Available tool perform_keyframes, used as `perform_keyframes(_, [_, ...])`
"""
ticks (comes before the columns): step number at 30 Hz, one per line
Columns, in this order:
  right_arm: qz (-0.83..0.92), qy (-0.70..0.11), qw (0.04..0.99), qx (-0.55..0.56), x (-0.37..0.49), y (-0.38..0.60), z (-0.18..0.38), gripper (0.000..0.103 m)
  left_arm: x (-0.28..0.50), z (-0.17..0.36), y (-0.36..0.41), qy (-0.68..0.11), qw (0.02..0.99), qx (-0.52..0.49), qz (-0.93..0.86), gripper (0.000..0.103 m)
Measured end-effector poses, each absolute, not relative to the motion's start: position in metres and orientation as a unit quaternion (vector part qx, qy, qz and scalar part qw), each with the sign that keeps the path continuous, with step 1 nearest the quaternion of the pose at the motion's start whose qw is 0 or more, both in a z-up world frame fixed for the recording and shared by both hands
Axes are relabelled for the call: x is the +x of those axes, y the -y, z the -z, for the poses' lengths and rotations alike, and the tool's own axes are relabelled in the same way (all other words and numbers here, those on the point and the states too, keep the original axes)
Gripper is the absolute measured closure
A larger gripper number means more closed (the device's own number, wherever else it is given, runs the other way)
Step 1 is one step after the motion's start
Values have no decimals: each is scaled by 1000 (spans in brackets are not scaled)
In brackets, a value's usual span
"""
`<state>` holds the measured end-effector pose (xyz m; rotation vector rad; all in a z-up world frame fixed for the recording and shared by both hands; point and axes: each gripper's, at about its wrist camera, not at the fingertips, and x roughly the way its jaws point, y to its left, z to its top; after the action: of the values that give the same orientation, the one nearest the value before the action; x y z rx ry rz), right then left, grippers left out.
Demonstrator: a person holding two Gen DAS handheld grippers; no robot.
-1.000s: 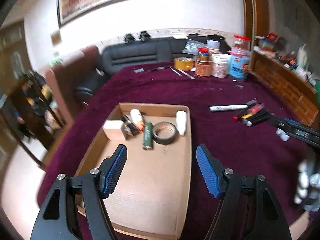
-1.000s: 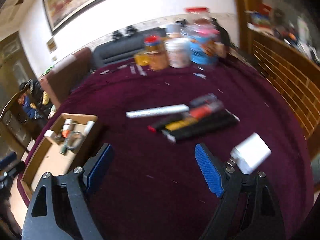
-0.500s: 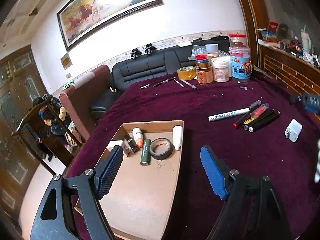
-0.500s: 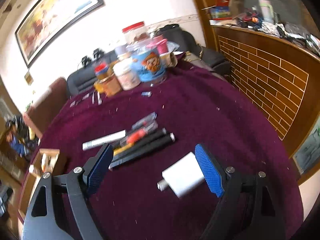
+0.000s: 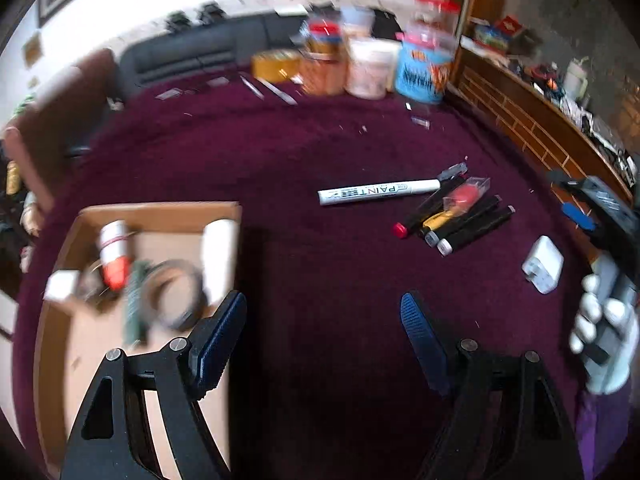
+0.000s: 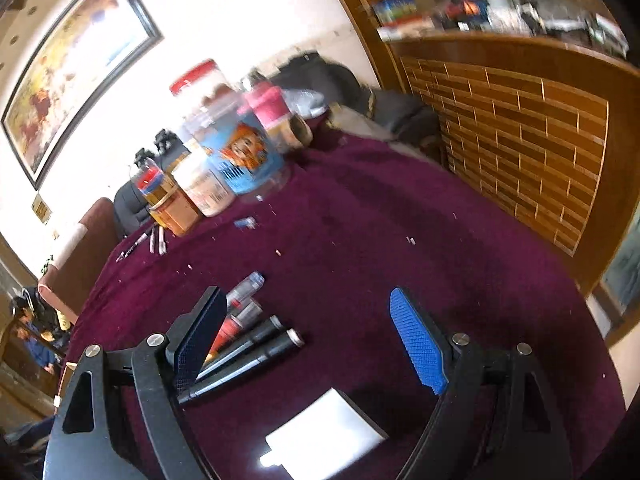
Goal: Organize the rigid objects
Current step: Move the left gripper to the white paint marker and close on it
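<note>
A white charger block (image 5: pixel 543 265) lies on the purple tablecloth; in the right wrist view it (image 6: pixel 325 430) sits low between my open right gripper's (image 6: pixel 308 340) jaws, not gripped. Black and red markers (image 5: pixel 460 220) and a white paint pen (image 5: pixel 378 192) lie beside it; the markers also show in the right wrist view (image 6: pixel 248 344). A cardboard tray (image 5: pixel 160 212) at left holds tape, a glue tube, a white bottle and a small box. My left gripper (image 5: pixel 324 332) is open and empty over the cloth, right of the tray.
Jars and tubs (image 5: pixel 372 68) and a yellow tape roll (image 5: pixel 276 66) stand at the table's far side; the jars also show in the right wrist view (image 6: pixel 224 160). A brick-patterned wooden counter (image 6: pixel 520 140) borders the right. A sofa (image 5: pixel 200 52) stands behind.
My right gripper has moved forward and down, so the charger now lies between its jaws. My left gripper has swung right, away from the tray, toward the markers.
</note>
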<state>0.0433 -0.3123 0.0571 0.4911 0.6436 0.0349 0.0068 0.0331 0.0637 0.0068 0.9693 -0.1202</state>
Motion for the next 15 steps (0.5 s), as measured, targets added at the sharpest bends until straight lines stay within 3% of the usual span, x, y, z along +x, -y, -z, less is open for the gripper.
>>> perform_keyframes(6, [-42, -333, 910, 244, 49, 307, -52, 19, 78, -53, 5, -444, 884, 73, 126, 29])
perform_keyframes(15, [-54, -341, 904, 253, 49, 305, -49, 19, 136, -24, 21, -495, 824, 119, 247, 29])
